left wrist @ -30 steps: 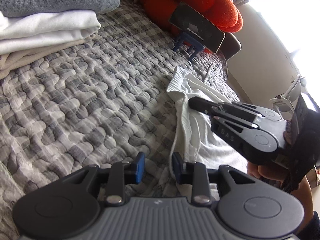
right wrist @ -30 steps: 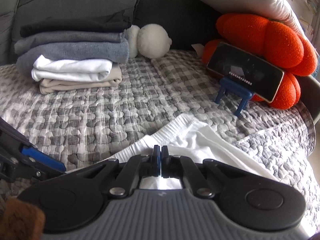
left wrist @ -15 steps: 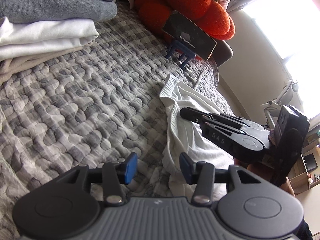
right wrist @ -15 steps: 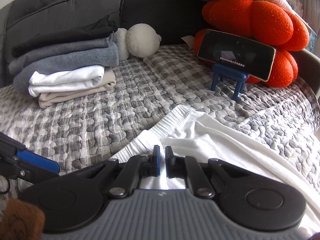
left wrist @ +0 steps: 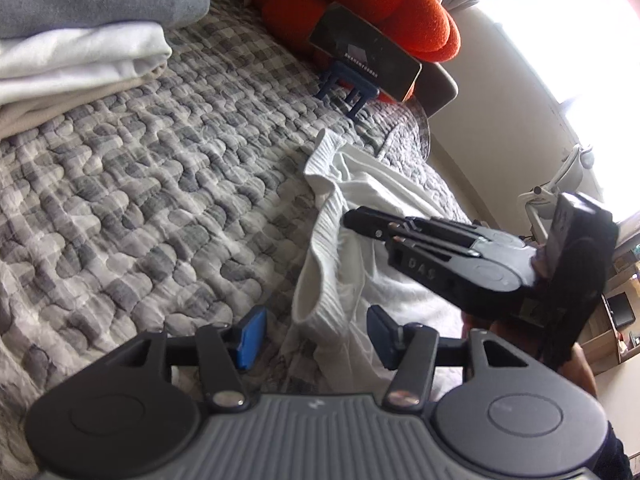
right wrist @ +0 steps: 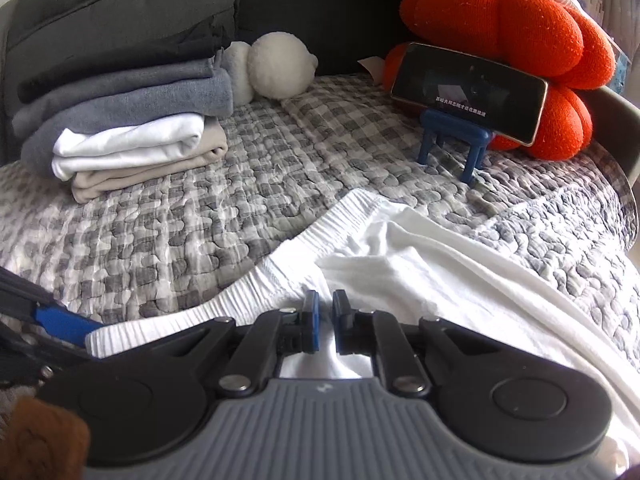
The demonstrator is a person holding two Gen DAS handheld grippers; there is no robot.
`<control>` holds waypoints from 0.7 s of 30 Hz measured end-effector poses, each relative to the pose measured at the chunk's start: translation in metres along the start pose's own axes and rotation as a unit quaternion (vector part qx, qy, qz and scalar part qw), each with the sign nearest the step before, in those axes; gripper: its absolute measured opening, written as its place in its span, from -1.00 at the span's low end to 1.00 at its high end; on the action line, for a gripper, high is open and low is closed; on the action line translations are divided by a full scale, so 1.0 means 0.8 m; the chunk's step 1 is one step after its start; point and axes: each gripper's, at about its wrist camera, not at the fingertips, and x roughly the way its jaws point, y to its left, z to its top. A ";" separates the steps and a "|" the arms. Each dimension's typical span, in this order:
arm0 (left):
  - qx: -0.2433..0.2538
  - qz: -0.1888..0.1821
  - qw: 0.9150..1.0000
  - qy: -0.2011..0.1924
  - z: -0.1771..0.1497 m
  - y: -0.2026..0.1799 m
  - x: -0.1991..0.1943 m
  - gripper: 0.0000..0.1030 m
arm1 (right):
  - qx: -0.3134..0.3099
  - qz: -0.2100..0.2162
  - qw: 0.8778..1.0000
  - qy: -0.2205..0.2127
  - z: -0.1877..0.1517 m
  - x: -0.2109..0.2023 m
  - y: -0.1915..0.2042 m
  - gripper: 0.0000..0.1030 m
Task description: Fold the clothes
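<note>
A white garment with a ribbed waistband [left wrist: 320, 264] lies crumpled on the grey checked quilt; it also shows in the right wrist view [right wrist: 420, 264]. My left gripper [left wrist: 316, 336] is open wide, its blue pads on either side of the waistband's near corner. My right gripper [right wrist: 324, 322] hovers over the garment with its jaws slightly apart and nothing clearly between them; it shows from the side in the left wrist view [left wrist: 360, 220].
A stack of folded clothes [right wrist: 132, 136] sits at the back left. A phone on a blue stand [right wrist: 468, 92] leans on an orange cushion [right wrist: 520, 40]. A white plush toy [right wrist: 276, 66] lies by the headboard. The bed's edge [left wrist: 436, 168] drops off to the right.
My left gripper has opened wider and moved onto the waistband's corner. My right gripper's jaws have parted from shut to a small gap.
</note>
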 end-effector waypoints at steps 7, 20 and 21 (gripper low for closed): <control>-0.013 0.009 1.000 0.000 -0.002 0.011 -0.005 -0.28 | 0.040 -0.016 0.999 -0.012 -0.001 -0.010 -0.024 -0.76; -0.022 0.011 1.000 0.005 -0.002 0.009 0.000 -0.15 | -0.093 -0.008 0.995 0.020 0.060 0.022 -0.025 -0.04; -0.017 0.013 1.000 0.004 -0.003 0.007 0.001 -0.15 | -0.107 -0.007 0.994 0.025 0.067 0.031 -0.025 -0.04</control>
